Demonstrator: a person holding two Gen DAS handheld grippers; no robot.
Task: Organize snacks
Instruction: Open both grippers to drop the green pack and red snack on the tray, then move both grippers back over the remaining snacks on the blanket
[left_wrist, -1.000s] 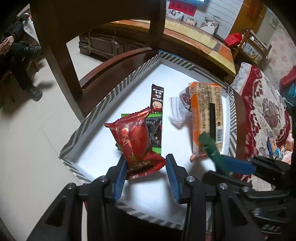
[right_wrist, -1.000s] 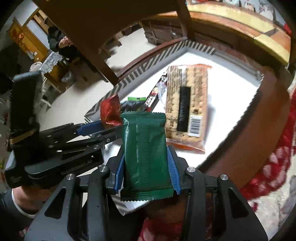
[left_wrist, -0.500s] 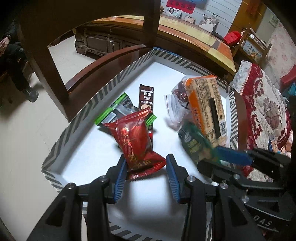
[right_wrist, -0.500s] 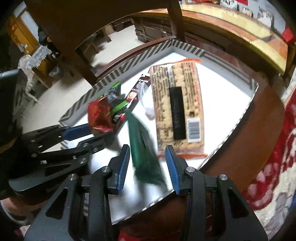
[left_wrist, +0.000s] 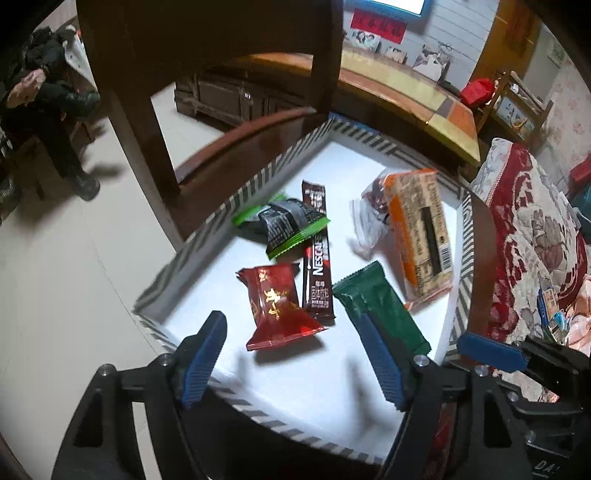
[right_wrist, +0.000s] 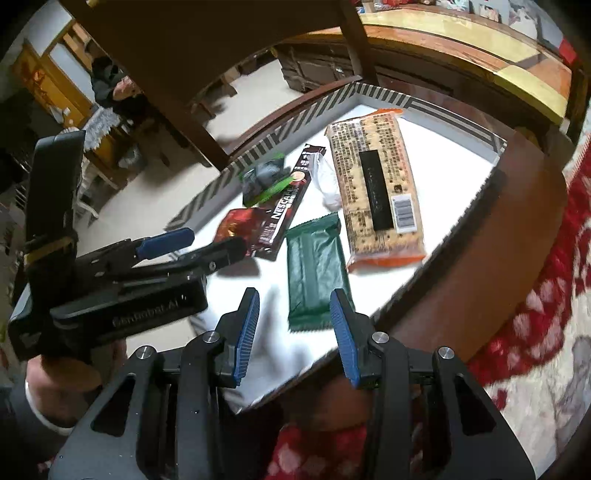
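Where white tray (left_wrist: 207, 284) holds snacks, brown stick (left_wrist: 317, 258) reads NESCAFE; left gripper (left_wrist: 295, 356) and right gripper (right_wrist: 293, 332) jaws spread, empty

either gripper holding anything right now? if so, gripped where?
Nothing is held. The left gripper and right gripper both have jaws open and empty; the red packet and green packet lie loose in the tray.
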